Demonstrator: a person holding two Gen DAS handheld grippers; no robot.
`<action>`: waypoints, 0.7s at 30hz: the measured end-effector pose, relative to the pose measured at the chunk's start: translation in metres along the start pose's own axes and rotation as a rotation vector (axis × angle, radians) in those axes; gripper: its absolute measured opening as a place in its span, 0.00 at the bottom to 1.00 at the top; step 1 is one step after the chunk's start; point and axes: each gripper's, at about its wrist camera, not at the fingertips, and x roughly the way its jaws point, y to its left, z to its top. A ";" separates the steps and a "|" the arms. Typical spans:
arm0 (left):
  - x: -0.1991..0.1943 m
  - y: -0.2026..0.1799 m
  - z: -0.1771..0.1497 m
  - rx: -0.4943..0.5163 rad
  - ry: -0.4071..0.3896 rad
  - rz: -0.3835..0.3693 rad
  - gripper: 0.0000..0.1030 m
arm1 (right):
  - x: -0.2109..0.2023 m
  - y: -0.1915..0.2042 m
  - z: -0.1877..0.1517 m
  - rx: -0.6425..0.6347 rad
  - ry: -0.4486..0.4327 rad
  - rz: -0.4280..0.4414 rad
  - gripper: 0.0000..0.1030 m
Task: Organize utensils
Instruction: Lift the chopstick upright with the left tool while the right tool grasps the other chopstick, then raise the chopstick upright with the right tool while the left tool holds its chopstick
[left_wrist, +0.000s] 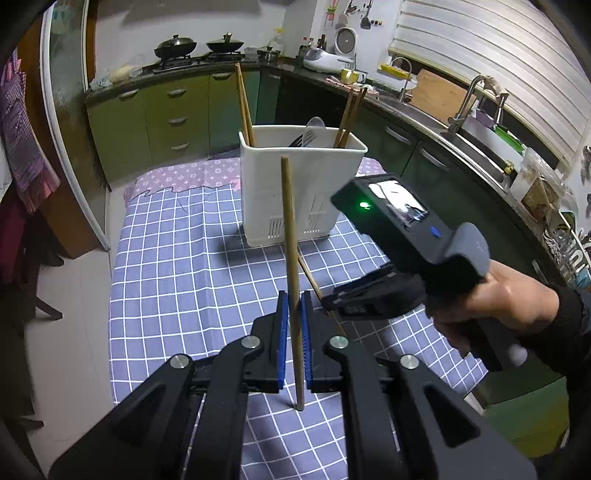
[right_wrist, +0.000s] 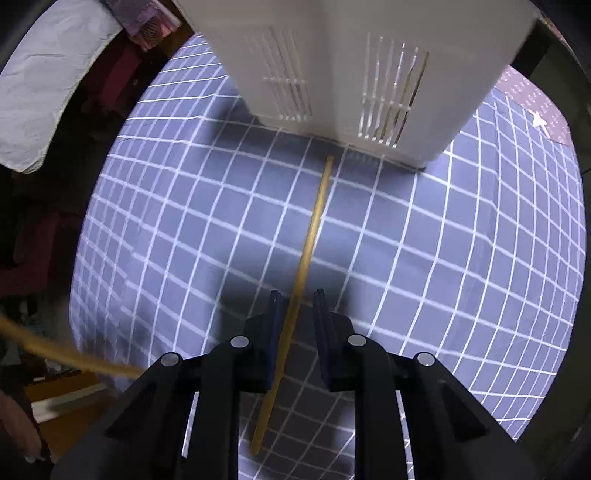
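A tabletop (left_wrist: 177, 266) covered in a blue cloth with white grid lines. A white slotted holder (left_wrist: 295, 192) stands on it, and one wooden chopstick (right_wrist: 312, 236) lies flat near the holder's base.

**A:** How tight is it around my grippers?

**B:** Pretty cramped. My right gripper (left_wrist: 328, 306) sits just beside my left gripper (left_wrist: 294, 306), crowding its right side. The white utensil caddy (left_wrist: 299, 192) blocks straight ahead. Open checkered tablecloth (left_wrist: 177, 273) on my left, that side's passable.
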 end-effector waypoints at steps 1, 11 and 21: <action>-0.001 0.000 -0.001 0.003 -0.003 -0.002 0.07 | 0.002 0.000 0.003 0.004 0.007 -0.004 0.18; -0.007 -0.005 -0.007 0.043 -0.024 -0.005 0.07 | 0.014 0.008 0.012 0.015 0.034 -0.042 0.14; -0.008 -0.005 -0.009 0.049 -0.030 -0.002 0.07 | -0.017 0.006 -0.006 -0.005 -0.075 -0.035 0.07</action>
